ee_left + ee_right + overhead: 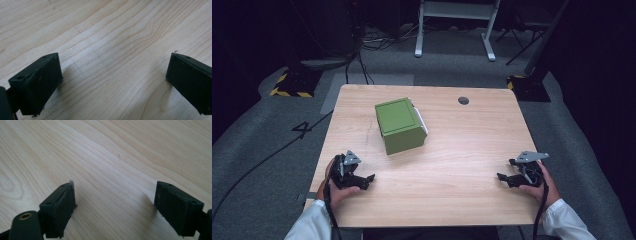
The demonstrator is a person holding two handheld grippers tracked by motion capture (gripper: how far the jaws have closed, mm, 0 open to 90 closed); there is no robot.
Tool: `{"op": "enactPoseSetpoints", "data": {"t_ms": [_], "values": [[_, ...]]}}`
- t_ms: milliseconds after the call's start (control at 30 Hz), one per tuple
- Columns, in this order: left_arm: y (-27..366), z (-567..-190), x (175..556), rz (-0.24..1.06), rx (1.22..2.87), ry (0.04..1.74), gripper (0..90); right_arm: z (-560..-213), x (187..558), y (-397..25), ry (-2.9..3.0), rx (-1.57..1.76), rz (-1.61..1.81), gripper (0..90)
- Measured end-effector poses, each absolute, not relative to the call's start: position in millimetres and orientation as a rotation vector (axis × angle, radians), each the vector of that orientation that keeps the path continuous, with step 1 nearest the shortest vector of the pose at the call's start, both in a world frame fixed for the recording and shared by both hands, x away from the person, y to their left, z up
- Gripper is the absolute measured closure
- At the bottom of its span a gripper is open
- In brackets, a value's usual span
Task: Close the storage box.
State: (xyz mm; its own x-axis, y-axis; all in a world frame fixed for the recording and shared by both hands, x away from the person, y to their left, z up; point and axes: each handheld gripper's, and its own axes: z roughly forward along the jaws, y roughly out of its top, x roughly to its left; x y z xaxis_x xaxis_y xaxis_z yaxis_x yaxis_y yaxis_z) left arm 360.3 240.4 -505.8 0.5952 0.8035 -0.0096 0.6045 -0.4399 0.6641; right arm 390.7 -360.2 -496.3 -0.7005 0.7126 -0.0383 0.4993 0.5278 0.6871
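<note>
One green box (pixel 400 125) sits on your desk (pixel 472 145) — nothing else but a grommet hole (pixel 463 100). You hold two tools: left tool (pixel 362 181) and right tool (pixel 507 178), both spread wide and empty — well apart from the box.

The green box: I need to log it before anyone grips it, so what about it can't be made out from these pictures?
- Green box, high view: far and left sides face away; underside rests on the table.
- White part along its right edge: too small to identify.
- Contents: closed top hides them.
</note>
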Motion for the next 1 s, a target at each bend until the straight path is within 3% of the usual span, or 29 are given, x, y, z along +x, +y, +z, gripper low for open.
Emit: {"op": "enactPoseSetpoints", "data": {"t_ms": [1000], "values": [[240.2, -505.9, 359.9, 0.410, 2.190, 1.114, 0.3, -503.8, 379.6, -375.1, 2.362, 1.083, 1.037, 16.1]]}}
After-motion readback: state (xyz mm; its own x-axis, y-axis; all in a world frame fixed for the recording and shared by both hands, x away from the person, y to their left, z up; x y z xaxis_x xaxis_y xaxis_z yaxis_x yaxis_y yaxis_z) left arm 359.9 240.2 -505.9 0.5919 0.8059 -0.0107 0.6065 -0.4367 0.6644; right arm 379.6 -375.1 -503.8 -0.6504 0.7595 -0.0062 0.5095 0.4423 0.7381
